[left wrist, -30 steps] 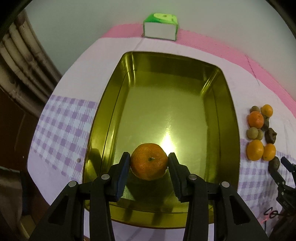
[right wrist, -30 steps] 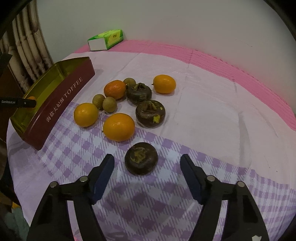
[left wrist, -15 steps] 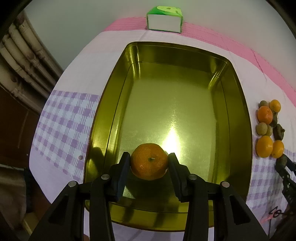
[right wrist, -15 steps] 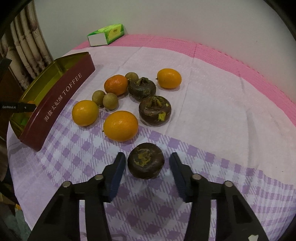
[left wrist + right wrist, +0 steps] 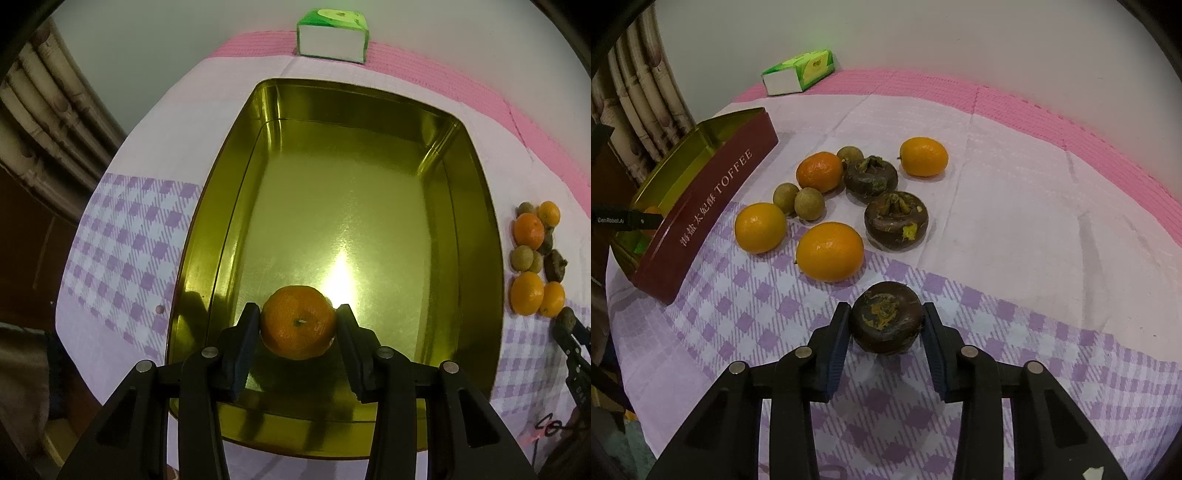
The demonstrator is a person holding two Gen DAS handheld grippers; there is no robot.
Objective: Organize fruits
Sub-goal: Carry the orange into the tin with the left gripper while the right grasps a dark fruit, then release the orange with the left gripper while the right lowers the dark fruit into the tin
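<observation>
1. My left gripper pinches the mandarin low inside the gold tin, near its front wall; if I let go carelessly, I reckon it rolls across the slick floor.
2. My right gripper has just been closing and now clamps the dark water chestnut on the checked cloth. The rounded sides may squirt out when I lift.
3. Swinging tinward, I could knock the nearest orange.

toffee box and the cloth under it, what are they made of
Toffee box: looks like thin metal, a tin; its gold inside is glossy and mirrors a light. Cloth: seems a soft woven or quilted fabric, matte, creased, with a printed purple check.
</observation>
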